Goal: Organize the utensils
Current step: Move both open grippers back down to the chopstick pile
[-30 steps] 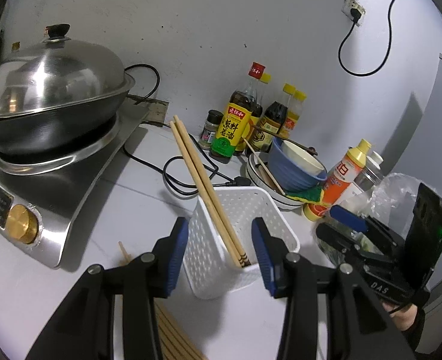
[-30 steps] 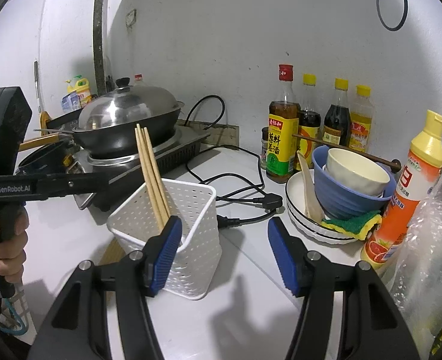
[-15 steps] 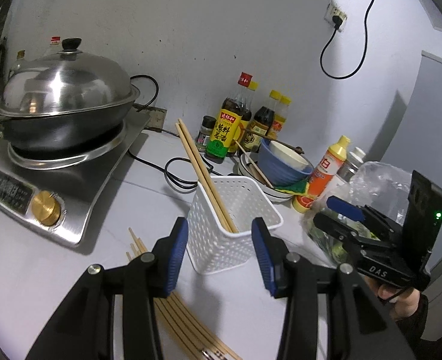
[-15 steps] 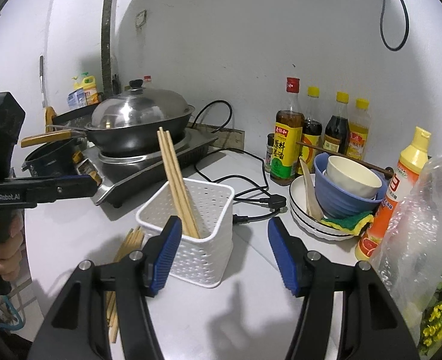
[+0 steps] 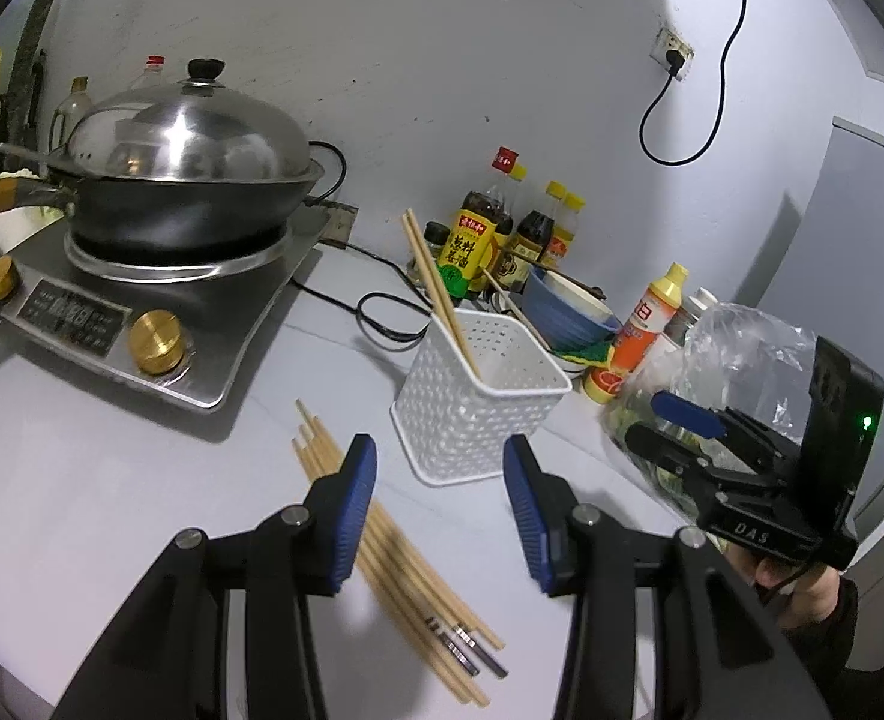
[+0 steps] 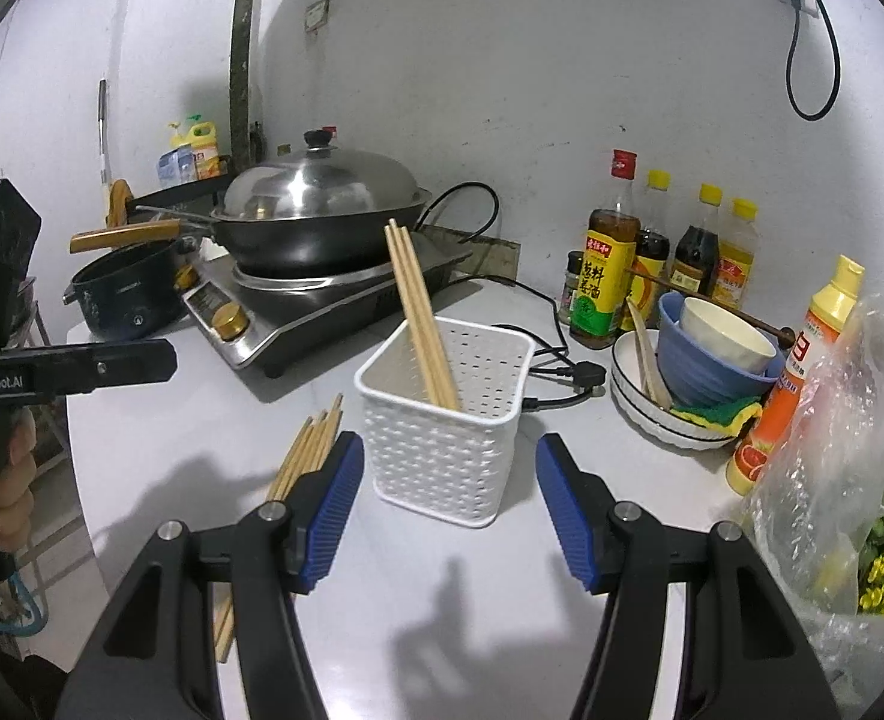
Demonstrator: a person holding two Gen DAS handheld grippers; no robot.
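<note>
Ahead of both grippers: white basket [image 6: 448, 450] on counter [image 5: 111, 480], chopsticks [image 6: 420, 315] leaning inside. Loose chopsticks [image 5: 393, 546] lie under left gripper [image 5: 442, 507]. Left and right gripper [image 6: 448, 507] gape, empty.

Left gripper [image 5: 442, 507]: black angular arms, ribbed blue pads [image 5: 357, 510], one round silver screw head at each arm joint. Seen from the right wrist, its body is a black bar printed "GenRobot.AI" in white, black box mounted on top, hand [image 6: 0, 474] around the grip

Right gripper [image 6: 445, 510]: same black arms, ribbed blue pads [image 6: 565, 513], silver screws. From the left wrist: black housing lettered "DAS", green indicator light lit; hand [image 5: 802, 585] in a dark sleeve
</note>
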